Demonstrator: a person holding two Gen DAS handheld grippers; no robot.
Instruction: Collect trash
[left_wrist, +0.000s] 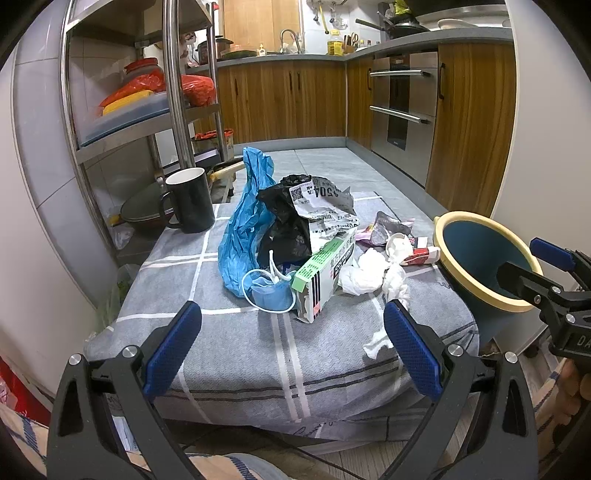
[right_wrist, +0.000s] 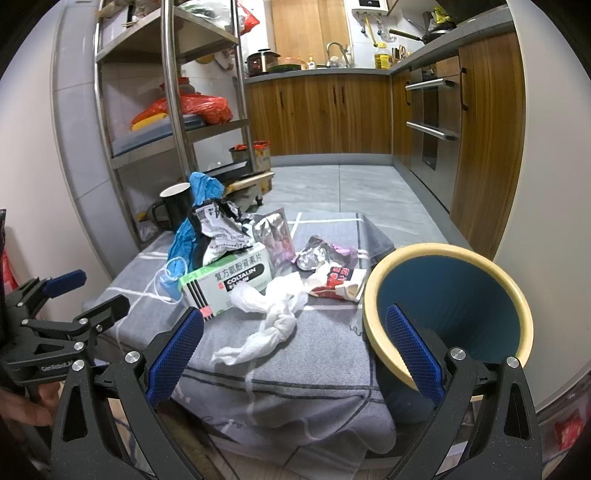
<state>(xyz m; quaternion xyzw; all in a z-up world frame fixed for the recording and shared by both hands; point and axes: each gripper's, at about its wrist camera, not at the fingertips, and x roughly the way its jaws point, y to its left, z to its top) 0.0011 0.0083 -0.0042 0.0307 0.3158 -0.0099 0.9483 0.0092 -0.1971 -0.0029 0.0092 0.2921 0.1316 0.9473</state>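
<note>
On a low table draped in a grey checked cloth (left_wrist: 229, 332) the trash lies heaped toward the centre: a blue plastic bag (left_wrist: 245, 221) at about 10 o'clock of the pile, a black bag (left_wrist: 284, 229) and a crumpled printed wrapper (left_wrist: 327, 210) behind, a green-and-white medicine box (right_wrist: 231, 284) in front, and a blue face mask (left_wrist: 271, 291) touching the box's left end. Crumpled white tissue (right_wrist: 269, 314) trails from the box toward 5 o'clock, with a red-and-white wrapper (right_wrist: 338, 282) just beside the bin. The blue bin with a cream rim (right_wrist: 373, 295) stands at the table's 3 o'clock edge, tilted toward the cameras. A black mug (left_wrist: 192, 201) stands at 11 o'clock. The left gripper (left_wrist: 291, 350) hovers over the near edge, jaws spread wide and holding nothing; the right gripper (right_wrist: 295, 350) is likewise spread, its right finger (right_wrist: 413, 350) in front of the bin's mouth
</note>
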